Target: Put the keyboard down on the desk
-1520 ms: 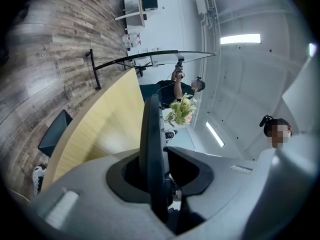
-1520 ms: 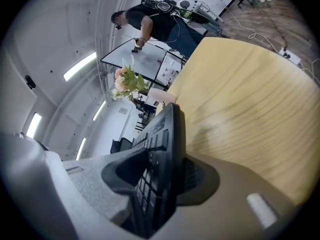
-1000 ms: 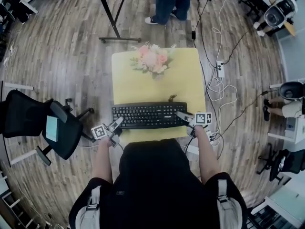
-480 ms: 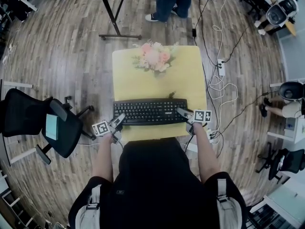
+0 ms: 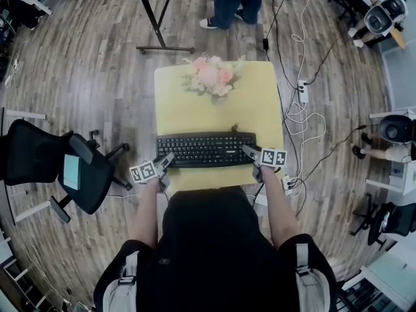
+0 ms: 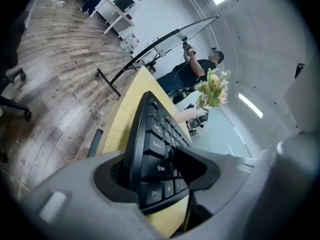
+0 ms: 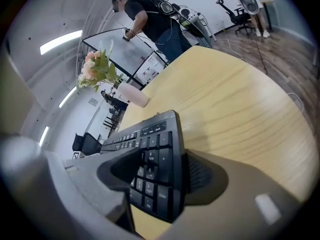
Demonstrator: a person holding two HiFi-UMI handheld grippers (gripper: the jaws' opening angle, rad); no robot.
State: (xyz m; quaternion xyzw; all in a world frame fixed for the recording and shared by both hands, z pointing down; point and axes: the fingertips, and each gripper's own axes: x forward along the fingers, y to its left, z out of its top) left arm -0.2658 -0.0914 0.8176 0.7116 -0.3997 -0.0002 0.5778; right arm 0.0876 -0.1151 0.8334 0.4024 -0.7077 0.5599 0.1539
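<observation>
Keyboard (image 5: 205,149) is laid flat on the yellow desk (image 5: 214,109), near its front edge, its ends between the just-opened jaws of the left gripper (image 5: 165,162) and right gripper (image 5: 250,153) (release is judged under way); both are next to be drawn back without dragging it.

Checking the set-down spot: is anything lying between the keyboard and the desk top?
Nothing visible does. The keyboard is at the near edge of the desk, with bare top all round it; the flowers stand at the far edge, well apart.
</observation>
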